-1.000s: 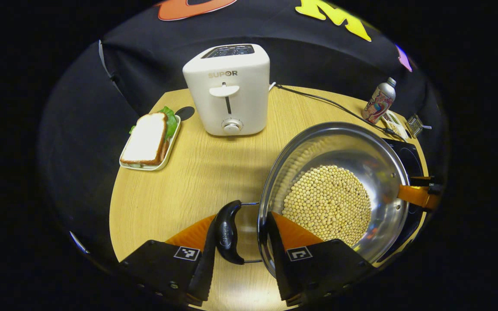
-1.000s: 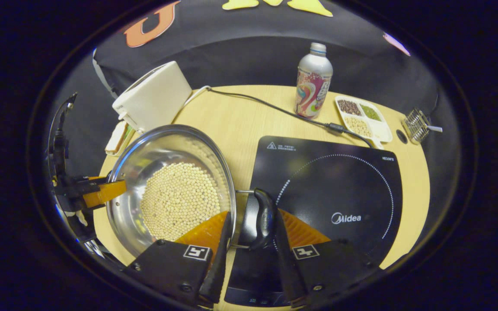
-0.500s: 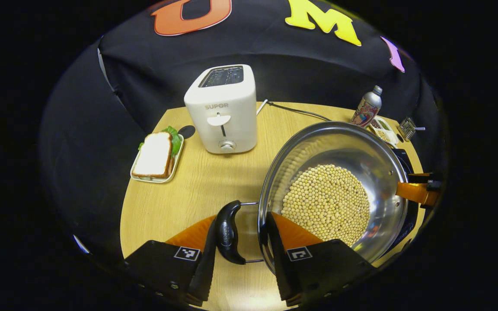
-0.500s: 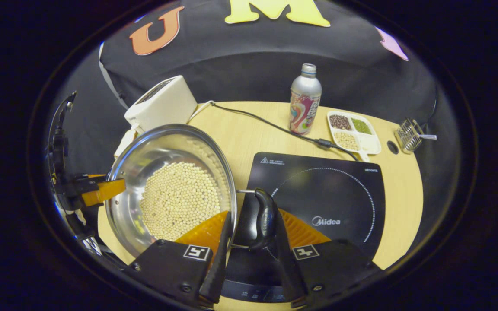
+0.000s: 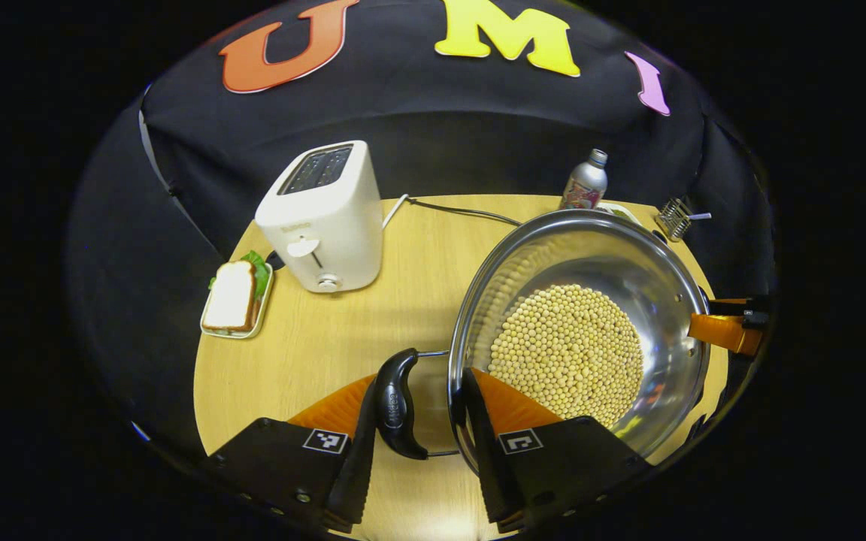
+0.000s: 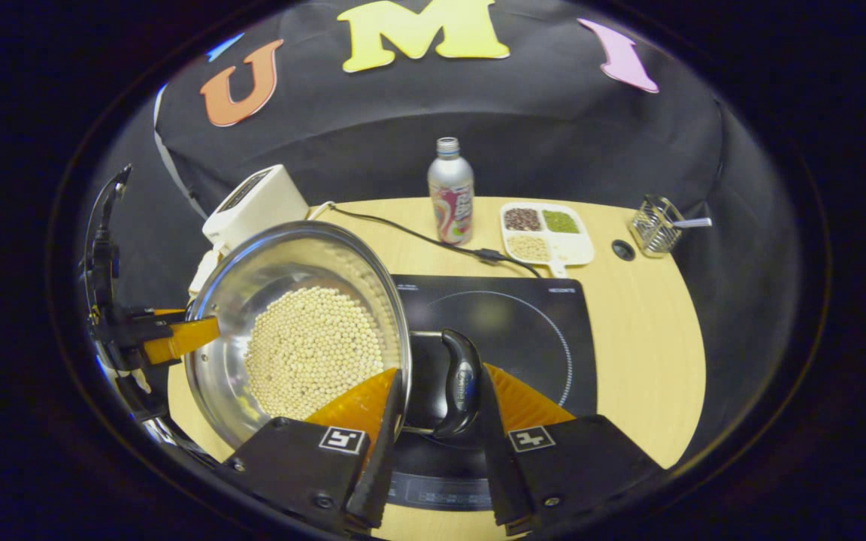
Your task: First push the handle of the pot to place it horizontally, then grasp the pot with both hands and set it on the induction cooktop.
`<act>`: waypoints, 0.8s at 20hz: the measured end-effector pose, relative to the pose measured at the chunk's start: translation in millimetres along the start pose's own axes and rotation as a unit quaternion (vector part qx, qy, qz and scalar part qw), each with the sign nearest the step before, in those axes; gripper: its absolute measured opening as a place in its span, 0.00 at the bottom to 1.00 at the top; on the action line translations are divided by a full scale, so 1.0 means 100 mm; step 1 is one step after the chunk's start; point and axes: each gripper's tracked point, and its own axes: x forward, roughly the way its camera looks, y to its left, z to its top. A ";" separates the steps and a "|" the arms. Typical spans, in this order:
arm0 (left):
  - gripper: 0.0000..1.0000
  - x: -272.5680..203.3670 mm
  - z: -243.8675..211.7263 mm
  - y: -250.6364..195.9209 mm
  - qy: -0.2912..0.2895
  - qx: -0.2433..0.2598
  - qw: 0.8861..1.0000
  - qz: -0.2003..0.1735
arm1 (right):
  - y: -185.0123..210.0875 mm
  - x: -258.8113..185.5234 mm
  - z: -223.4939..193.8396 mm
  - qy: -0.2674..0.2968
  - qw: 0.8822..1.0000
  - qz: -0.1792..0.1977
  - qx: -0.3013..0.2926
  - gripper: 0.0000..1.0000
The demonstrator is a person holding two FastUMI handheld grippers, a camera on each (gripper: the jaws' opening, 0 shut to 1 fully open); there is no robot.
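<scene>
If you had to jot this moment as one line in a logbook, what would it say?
left gripper: shut on pot handle | right gripper: shut on opposite handle | pot: beside induction cooktop

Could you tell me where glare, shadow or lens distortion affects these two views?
Left gripper view: glare streaks the pot wall, and the toaster casts a soft shadow on the table, whose edge bows from the fisheye. Right gripper view: the induction cooktop is dark with a faint sheen; its straight sides curve.
</scene>
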 end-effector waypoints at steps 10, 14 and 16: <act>0.58 0.04 0.15 -1.09 -0.001 0.025 0.999 -0.037 | -1.09 -0.33 -0.10 -0.008 0.999 -0.033 0.028 0.53; 0.58 0.12 0.12 -1.43 0.007 0.021 0.999 -0.037 | -1.46 -0.29 -0.09 0.002 0.999 -0.032 0.025 0.53; 0.58 0.17 0.12 -1.53 0.008 0.018 0.999 -0.032 | -1.60 -0.24 -0.08 0.010 0.999 -0.028 0.022 0.53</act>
